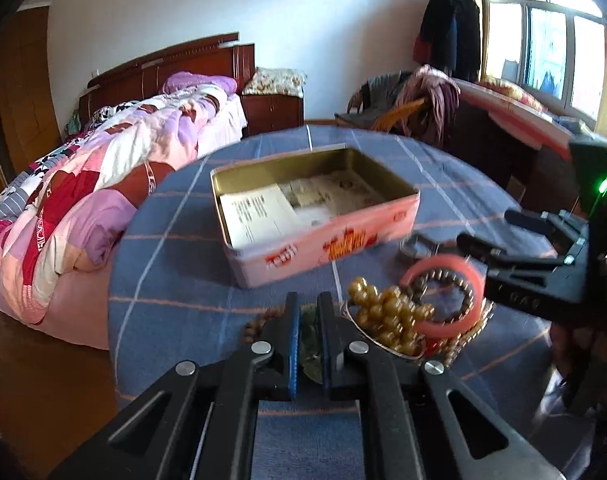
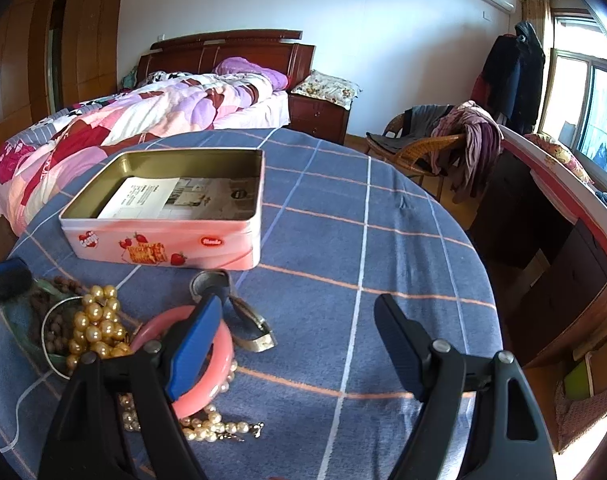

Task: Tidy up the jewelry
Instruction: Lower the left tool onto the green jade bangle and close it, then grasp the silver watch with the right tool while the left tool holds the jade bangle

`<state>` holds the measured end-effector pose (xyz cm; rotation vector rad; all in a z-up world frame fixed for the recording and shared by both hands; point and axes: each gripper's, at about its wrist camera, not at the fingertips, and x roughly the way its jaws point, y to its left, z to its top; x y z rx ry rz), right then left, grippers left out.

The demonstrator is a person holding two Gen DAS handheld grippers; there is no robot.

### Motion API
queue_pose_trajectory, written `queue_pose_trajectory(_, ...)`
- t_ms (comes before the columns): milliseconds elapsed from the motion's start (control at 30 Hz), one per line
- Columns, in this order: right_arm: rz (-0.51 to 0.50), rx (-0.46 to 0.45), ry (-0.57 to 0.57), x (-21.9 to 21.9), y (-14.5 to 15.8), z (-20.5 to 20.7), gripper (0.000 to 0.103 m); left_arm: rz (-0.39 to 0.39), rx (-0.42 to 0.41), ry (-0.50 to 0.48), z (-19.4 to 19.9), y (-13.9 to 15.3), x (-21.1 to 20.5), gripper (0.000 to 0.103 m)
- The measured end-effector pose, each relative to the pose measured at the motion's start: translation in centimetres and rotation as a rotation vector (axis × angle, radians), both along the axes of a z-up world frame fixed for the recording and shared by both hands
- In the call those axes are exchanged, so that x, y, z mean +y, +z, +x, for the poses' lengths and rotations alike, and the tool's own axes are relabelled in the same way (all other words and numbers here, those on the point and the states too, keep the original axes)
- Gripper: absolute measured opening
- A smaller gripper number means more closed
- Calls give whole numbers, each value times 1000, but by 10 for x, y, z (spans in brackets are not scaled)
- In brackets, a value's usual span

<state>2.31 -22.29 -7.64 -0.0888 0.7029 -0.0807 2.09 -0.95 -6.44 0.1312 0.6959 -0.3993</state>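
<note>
An open pink tin [image 1: 323, 244] [image 2: 163, 242] lined with paper stands on the blue checked tablecloth. Near its front lies a heap of jewelry: gold beads [image 1: 387, 316] [image 2: 95, 324], a pink bangle [image 1: 447, 268] [image 2: 219, 364], brown bead bracelets [image 2: 51, 332], a pearl string [image 2: 211, 428] and a metal watch [image 2: 247, 320]. My left gripper [image 1: 308, 308] is nearly shut over a green bangle [image 1: 309, 332] at the heap's left; I cannot tell if it grips it. My right gripper [image 2: 299, 312] is open, its left finger [image 2: 195, 340] over the pink bangle.
The round table [image 2: 383, 240] drops off on all sides. A bed [image 2: 143, 112] lies behind and to the left. A wicker chair [image 2: 423, 148] with clothes and a dark desk [image 2: 543, 220] stand to the right.
</note>
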Motion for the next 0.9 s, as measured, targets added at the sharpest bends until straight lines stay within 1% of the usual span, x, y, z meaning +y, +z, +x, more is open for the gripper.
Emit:
queue_pose_trajectory(67, 2, 1, -4, -1, 0, 0, 81, 12, -29, 5, -1, 8, 2, 7)
queue_pose_trajectory(233, 3, 7, -8, -1, 0, 1, 81, -25, -119, 9, -7, 35, 10, 5)
queue_pose_trajectory(333, 4, 12, -7, 0, -3, 1, 82, -32, -142, -12, -5, 42, 7, 5)
queue_pose_trajectory(433, -1, 13, 2, 2, -3, 0, 82, -31, -138, -8, -2, 39, 8, 5)
queue_pose_trajectory(533, -2, 3, 3, 0, 0, 0, 82, 30, -185, 13, 0, 40, 6, 5)
queue_pose_trajectory(633, -4, -5, -8, -6, 4, 1, 82, 52, -204, 26, 6, 40, 7, 5)
queue_pose_trajectory(700, 18, 8, -5, -12, 3, 4, 81, 69, -213, 31, 9, 38, 7, 5)
queue_pose_trajectory(733, 27, 15, 1, -14, 3, 5, 80, 64, -209, 33, 12, 37, 9, 5)
queue_pose_trajectory(767, 35, 21, 6, -16, 3, 6, 76, 63, -206, 36, 13, 36, 10, 5)
queue_pose_trajectory(833, 65, 31, 23, -18, 2, 6, 75, 61, -198, 38, 16, 32, 12, 5)
queue_pose_trajectory(900, 95, 47, 55, -16, 1, 9, 71, 60, -184, 34, 19, 27, 11, 5)
